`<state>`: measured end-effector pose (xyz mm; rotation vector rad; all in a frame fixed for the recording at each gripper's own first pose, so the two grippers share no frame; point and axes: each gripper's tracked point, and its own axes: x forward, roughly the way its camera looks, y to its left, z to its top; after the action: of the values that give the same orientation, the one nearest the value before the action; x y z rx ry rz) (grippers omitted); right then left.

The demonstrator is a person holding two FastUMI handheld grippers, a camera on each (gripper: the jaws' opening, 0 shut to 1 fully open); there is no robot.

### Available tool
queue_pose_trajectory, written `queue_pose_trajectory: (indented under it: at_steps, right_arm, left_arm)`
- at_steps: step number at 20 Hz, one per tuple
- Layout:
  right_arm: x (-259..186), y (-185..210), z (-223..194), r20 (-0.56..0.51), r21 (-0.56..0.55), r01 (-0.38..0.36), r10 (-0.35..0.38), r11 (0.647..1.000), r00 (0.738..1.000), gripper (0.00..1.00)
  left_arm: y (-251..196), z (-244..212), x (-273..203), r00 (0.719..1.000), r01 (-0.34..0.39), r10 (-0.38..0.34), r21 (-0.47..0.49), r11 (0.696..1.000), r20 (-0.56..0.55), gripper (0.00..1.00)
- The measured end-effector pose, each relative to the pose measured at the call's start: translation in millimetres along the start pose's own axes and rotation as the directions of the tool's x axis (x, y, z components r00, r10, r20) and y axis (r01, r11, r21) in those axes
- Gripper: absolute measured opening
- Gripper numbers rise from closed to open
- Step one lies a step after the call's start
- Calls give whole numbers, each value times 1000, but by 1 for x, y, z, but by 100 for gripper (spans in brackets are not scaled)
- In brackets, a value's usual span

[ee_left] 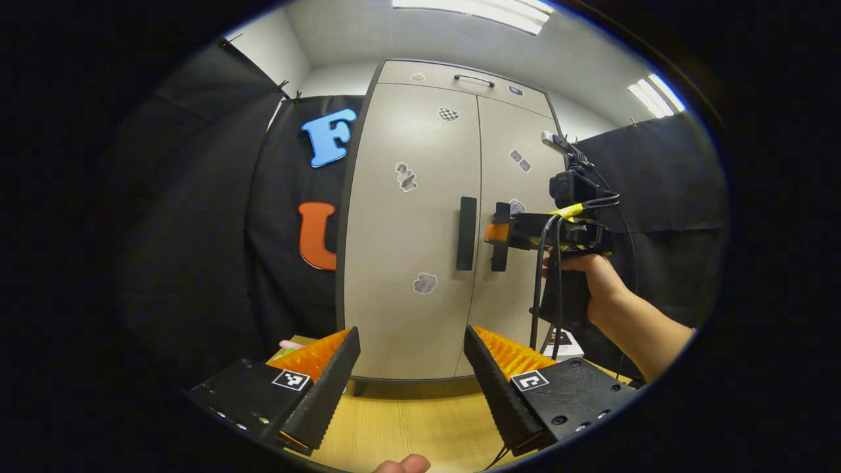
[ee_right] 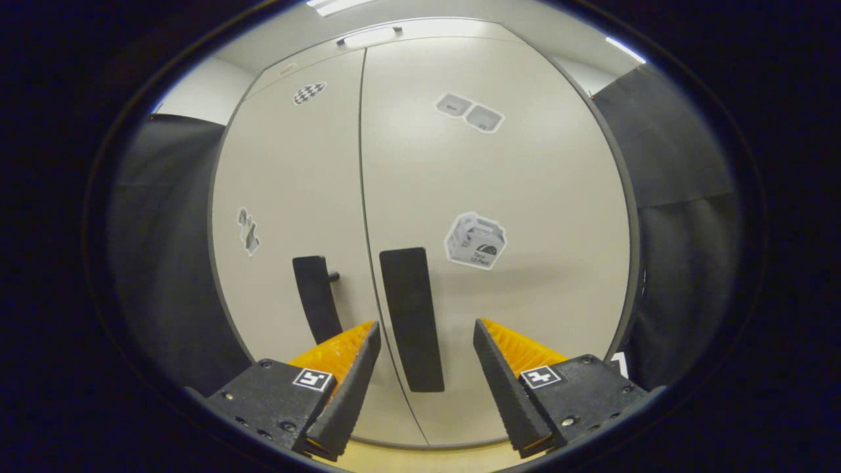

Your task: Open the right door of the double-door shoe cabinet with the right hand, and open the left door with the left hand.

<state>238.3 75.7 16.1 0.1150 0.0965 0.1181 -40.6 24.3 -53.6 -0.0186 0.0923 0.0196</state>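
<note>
The pale shoe cabinet (ee_left: pixel 420 197) stands upright on the table with both doors shut. Two dark vertical handles flank the centre seam: the left door handle (ee_left: pixel 466 233) and the right door handle (ee_left: pixel 500 259). My left gripper (ee_left: pixel 411 332) is open, well short of the cabinet, and holds nothing. A hand (ee_left: pixel 594 276) holds my right gripper (ee_left: pixel 494 233) up against the right handle. In the right gripper view, the right gripper (ee_right: pixel 427 325) is open, with the right door handle (ee_right: pixel 410 315) standing between its fingers, untouched. The left door handle (ee_right: pixel 317 295) is just to its left.
The cabinet rests on a wooden tabletop (ee_left: pixel 407 420). A small box (ee_left: pixel 565 341) lies by the cabinet's right foot and a pink and green item (ee_left: pixel 289 345) by its left. Cables (ee_left: pixel 545 282) hang from the right gripper. Black cloth walls stand on both sides.
</note>
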Motion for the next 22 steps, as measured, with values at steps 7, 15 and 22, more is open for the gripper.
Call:
queue_pose_trajectory:
  at_steps: [7,15,22]
  right_arm:
    - [14,-5,2,17,-68,48,-47,997,999,77]
    - [18,-3,-1,46,-92,69,-65,993,997,60]
    - [9,0,-5,18,-110,13,-12,994,1000,27]
  left_arm:
    - [3,-2,-5,1000,-27,27,-12,1000,-10,95]
    - [5,5,-9,1000,-28,27,-20,999,-4,95]
    - [14,3,-8,999,-47,47,-31,998,-10,95]
